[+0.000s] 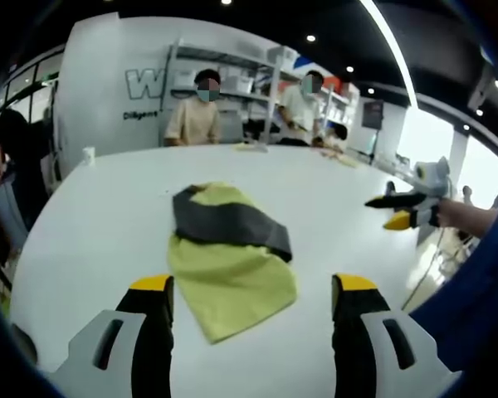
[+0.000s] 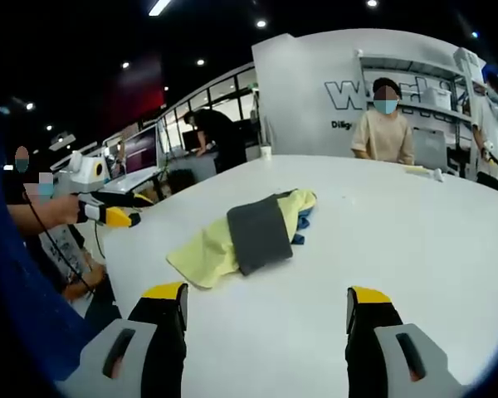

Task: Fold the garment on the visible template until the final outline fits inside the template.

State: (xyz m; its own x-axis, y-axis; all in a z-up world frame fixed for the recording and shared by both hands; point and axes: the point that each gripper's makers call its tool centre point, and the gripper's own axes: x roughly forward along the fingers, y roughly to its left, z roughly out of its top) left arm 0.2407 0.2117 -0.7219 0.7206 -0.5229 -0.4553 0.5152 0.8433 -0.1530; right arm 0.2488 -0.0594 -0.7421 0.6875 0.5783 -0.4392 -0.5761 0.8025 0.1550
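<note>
While seemingly bunched, garment on white table

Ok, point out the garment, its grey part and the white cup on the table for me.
garment (image 1: 232, 286), left gripper view, on the yellow cloth near its middle.
grey part (image 2: 259, 234), right gripper view, on the middle of the grey band.
white cup (image 2: 266, 152), right gripper view, on its side wall.

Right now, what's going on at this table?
A person holds a gripper in each hand over a white table, and neither touches anything. The left gripper and the right gripper are both open, aimed at a yellow and grey garment lying bunched and partly folded on the table. Other people stand at the table's far side.
</note>
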